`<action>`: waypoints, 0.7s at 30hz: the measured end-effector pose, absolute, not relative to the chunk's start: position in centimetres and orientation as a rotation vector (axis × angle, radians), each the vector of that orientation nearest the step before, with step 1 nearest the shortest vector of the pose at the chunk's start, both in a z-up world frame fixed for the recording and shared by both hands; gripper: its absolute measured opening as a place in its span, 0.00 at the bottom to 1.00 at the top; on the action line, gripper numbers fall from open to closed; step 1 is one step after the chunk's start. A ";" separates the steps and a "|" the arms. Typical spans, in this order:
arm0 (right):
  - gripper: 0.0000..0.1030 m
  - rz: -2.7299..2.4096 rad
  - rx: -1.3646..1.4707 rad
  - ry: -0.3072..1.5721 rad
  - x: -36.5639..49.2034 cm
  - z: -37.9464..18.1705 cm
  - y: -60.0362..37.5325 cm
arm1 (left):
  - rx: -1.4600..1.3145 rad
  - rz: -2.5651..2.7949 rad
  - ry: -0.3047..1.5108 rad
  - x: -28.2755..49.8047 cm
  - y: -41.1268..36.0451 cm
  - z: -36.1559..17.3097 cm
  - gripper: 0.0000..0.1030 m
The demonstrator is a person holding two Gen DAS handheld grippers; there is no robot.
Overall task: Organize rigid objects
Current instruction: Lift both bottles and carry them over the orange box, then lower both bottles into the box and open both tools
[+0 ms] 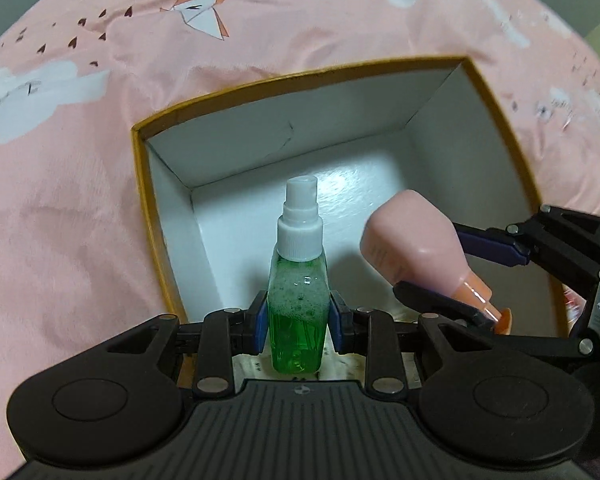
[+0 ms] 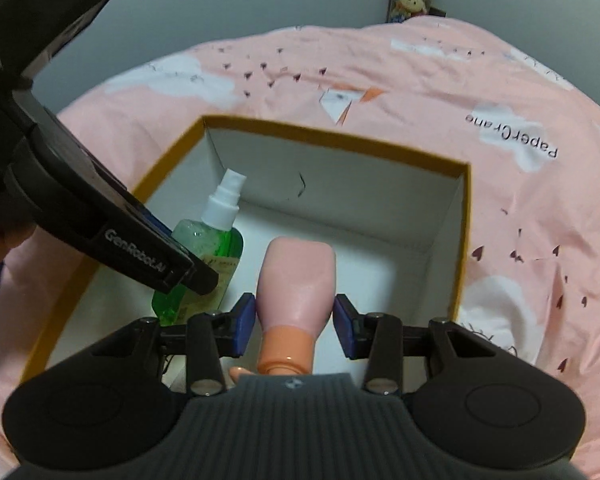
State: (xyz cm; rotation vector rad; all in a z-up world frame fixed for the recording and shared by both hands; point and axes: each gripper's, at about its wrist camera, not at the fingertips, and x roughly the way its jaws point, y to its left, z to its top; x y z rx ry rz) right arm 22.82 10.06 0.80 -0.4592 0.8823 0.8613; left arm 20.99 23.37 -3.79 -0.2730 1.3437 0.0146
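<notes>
A green spray bottle (image 1: 298, 300) with a white nozzle is pinched at its body by the left gripper (image 1: 298, 320), poised over the open white box with a mustard rim (image 1: 300, 74). Just beside it, the right gripper (image 2: 295, 326) clasps a pink bottle (image 2: 298, 280) near its orange neck, also above the box. Both sit on a pink crane-print bedsheet (image 1: 80, 220). Risk: the two bottles hang close together, so lowering both at once could knock them, or a tilted release could tip one over.

"PaperCrane" is printed on the pink bedsheet (image 2: 420, 80); "GenRobot.AI" stands on the left gripper (image 2: 172, 280).
</notes>
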 end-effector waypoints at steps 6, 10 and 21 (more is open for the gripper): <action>0.41 0.849 -0.481 0.913 22.8 -0.1 11.0 | -0.165 0.048 1.445 23.0 22.0 -4.5 0.32; 0.41 0.841 -0.481 0.929 22.8 -0.5 10.9 | -0.147 0.068 1.472 23.6 21.9 -4.5 0.34; 0.41 0.813 -0.456 0.961 23.4 -1.4 11.7 | -0.152 0.009 1.281 21.4 24.3 -0.4 0.37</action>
